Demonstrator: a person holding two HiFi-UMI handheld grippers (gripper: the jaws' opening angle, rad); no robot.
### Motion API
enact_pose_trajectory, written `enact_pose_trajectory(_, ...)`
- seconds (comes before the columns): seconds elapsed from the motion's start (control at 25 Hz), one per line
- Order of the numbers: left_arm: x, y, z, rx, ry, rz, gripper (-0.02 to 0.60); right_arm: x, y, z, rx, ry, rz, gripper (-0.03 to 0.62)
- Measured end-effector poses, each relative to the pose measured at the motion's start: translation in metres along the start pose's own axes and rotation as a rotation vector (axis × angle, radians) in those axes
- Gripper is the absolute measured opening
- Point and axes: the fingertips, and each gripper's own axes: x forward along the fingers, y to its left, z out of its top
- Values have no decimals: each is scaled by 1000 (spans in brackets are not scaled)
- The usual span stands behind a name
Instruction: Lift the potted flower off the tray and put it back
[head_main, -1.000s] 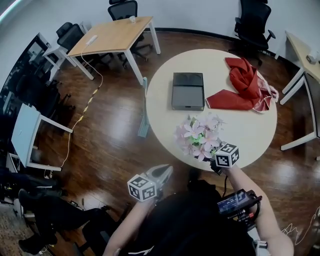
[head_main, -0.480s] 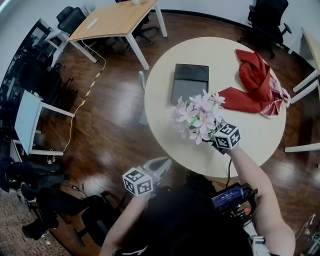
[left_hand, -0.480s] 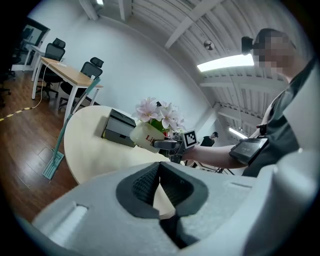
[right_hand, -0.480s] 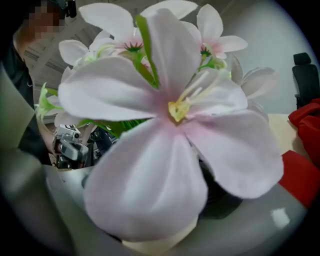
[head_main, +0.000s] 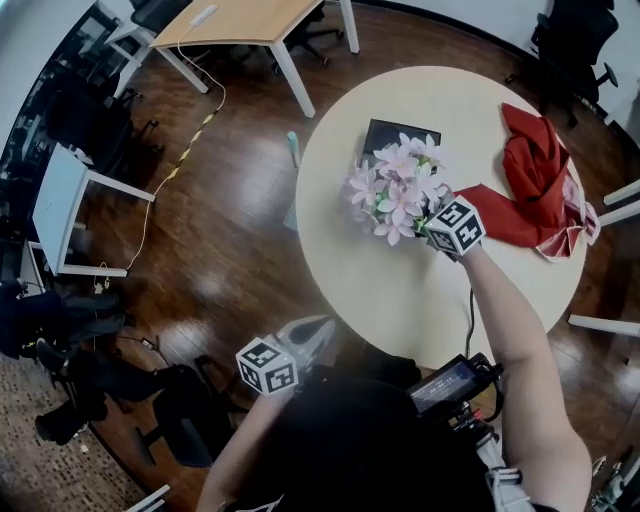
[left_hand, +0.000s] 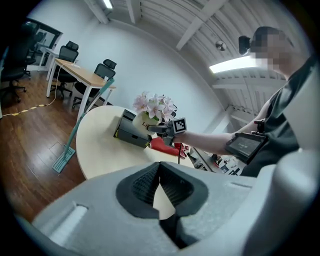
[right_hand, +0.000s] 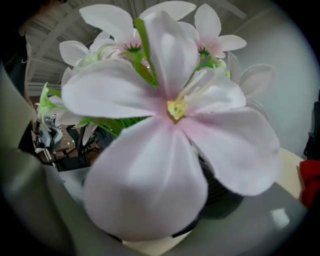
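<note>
Over the dark tray (head_main: 384, 131) on the round desk (head_main: 400, 290), the right claw (head_main: 432, 222) grips the potted flower (head_main: 397, 190); whether pot touches tray is unclear; off the desk's near edge, the left claw (left_hand: 160, 182) is closed, empty; 1 red cloth (head_main: 540, 180) lies beside the tray.

One potted flower (head_main: 397, 190), one tray (head_main: 385, 134)

The right arm (head_main: 505, 320) extends forward at full reach, forearm bare. The right gripper (head_main: 440, 232) is clamped on the potted flower (head_main: 398, 190). The left gripper (head_main: 322, 328) sits low, close to the torso, with its jaws pressed together at the tips and nothing between them.
</note>
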Motion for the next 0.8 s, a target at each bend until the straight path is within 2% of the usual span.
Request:
enact_pose_trajectory(0.28,1,16,4,-43,-6,65,5,39,-45,2,-175,65,-4,486)
enact_pose_trajectory(0.52,9,7,0,-73,-8,88,5,25,-67,-19,-181,93,15,486)
enact_pose_trajectory(0.8,14,22,7,-76,8,49,5,45,-71,-25,-187,119,15,486)
